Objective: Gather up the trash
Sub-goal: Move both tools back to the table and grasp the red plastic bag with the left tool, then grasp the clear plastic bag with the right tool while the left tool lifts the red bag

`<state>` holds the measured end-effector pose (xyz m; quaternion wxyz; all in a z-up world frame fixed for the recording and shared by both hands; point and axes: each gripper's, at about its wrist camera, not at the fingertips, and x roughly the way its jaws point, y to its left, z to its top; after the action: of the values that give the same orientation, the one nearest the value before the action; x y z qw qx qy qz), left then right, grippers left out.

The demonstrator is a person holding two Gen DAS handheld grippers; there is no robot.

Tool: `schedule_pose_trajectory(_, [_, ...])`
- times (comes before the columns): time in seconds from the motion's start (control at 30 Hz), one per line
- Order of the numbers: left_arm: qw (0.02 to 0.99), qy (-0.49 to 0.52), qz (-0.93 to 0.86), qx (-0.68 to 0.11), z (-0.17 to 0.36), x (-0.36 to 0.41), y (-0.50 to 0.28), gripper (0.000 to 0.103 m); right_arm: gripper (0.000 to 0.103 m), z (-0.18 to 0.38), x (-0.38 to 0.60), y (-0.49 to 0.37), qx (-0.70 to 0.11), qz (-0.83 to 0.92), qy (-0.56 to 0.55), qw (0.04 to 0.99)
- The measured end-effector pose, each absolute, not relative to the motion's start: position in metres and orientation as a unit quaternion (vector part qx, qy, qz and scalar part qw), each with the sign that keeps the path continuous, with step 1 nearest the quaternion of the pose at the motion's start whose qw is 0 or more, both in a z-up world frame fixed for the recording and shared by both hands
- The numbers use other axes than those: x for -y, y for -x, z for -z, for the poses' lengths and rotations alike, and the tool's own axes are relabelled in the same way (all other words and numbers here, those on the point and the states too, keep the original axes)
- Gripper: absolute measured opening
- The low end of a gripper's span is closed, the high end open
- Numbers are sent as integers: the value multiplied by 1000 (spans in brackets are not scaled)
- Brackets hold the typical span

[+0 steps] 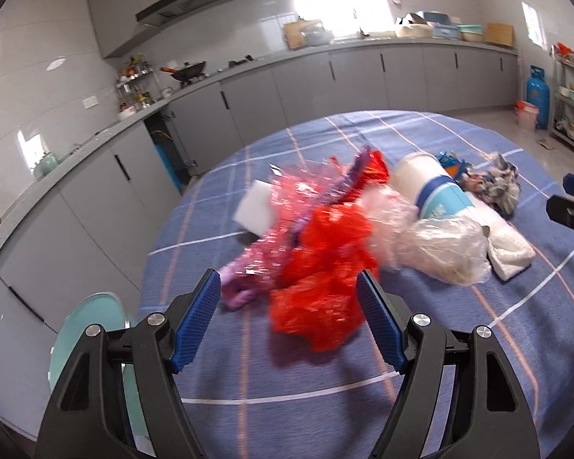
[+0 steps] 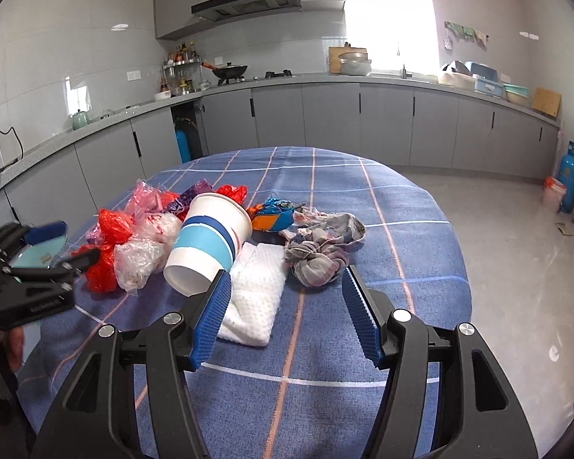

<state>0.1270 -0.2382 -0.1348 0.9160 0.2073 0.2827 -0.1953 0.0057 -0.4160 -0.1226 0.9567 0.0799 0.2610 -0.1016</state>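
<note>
No legible text anywhere. Paper cup (image 2: 210, 244): blue bands only, no words readable. Purple wrapper (image 2: 185, 199), at eleven o'clock from cup: white lettering, too blurred to read. Left gripper (image 2: 63, 243) body: faint embossed marking, unreadable.

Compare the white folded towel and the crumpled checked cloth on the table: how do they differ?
The white folded towel is plain white and dimpled; the checked cloth is grey-blue with pinkish checks. The towel lies flat and neatly folded; the cloth is bunched in a heap. The towel touches the paper cup; the cloth does not. Both rest on the blue tablecloth.
</note>
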Motion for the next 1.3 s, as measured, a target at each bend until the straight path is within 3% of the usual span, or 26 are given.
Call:
schedule_pose_trajectory(0.1, [901, -214, 222, -306, 147, 248, -130, 41, 61, 120, 415, -7, -257, 96, -86, 958])
schedule_pose_trajectory(0.17, [893, -224, 234, -312, 153, 253, -128, 14, 61, 119, 411, -7, -254, 91, -85, 959])
schedule_pose_trajectory(0.37, [901, -209, 240, -296, 136, 243, -119, 8, 61, 114, 396, -12, -247, 72, -79, 963])
schedule_pose_trajectory(0.9, [933, -161, 219, -238, 76, 188, -101, 8, 60, 109, 357, -55, -260, 49, -60, 962])
schedule_pose_trajectory(1.3, [947, -133, 201, -214, 48, 152, -100, 8, 53, 106, 310, -72, -277, -7, -32, 960])
